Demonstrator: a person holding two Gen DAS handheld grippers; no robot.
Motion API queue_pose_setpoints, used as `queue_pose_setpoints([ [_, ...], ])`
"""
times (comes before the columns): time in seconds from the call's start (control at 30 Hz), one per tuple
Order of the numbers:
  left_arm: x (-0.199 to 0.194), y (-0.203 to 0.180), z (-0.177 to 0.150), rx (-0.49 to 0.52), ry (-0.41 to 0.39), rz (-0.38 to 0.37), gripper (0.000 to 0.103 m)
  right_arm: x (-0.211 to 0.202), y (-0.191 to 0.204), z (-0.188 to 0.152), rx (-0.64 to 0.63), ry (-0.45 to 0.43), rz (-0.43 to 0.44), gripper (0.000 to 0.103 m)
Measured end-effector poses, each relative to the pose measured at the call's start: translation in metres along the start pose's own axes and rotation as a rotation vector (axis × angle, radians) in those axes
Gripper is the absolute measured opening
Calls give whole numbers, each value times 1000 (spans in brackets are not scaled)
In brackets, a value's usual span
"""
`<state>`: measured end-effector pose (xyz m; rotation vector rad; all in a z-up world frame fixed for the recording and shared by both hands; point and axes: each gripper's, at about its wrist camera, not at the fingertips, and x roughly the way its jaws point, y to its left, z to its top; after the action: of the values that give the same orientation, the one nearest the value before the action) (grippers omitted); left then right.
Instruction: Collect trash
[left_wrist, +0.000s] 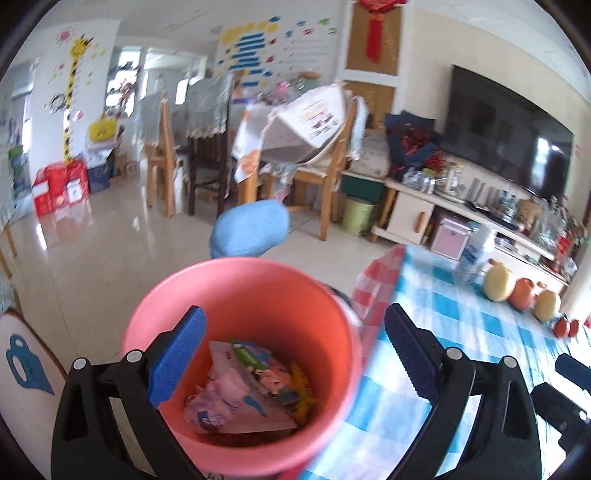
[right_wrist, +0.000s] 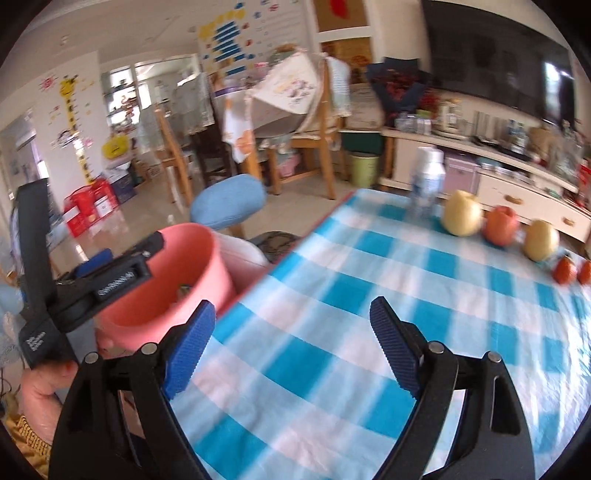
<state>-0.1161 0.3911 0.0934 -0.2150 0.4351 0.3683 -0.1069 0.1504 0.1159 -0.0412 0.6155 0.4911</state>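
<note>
A pink bucket (left_wrist: 258, 295) stands just off the left edge of the blue-checked table (left_wrist: 461, 332), with wrappers and other crumpled trash (left_wrist: 243, 391) at its bottom. My left gripper (left_wrist: 291, 350) is open wide. Its left pad lies over the bucket's inside and its right pad is outside the right wall, not touching it. The right wrist view shows the left gripper (right_wrist: 122, 266) at the rim of the bucket (right_wrist: 177, 266), held by a hand (right_wrist: 37, 391). My right gripper (right_wrist: 291, 347) hangs open over the tablecloth (right_wrist: 369, 277), with nothing between its fingers.
Along the table's far edge stand a white bottle (right_wrist: 426, 181), two yellow pears (right_wrist: 461, 214), a red apple (right_wrist: 500, 225) and small tomatoes (right_wrist: 565, 269). A blue stool (right_wrist: 229, 206) sits on the floor beyond the bucket. Chairs and a TV cabinet stand farther back.
</note>
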Motion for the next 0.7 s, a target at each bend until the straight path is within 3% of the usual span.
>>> queue_pose_setpoints([
  [0.33,-56,-81,-9,160,-13,-73,97,-86,-61,-31,64,-94,-203,93],
  [0.7,-147,-154,-15,210,-90,-277,98,-193,-109,-56,128,-248,-368,94],
])
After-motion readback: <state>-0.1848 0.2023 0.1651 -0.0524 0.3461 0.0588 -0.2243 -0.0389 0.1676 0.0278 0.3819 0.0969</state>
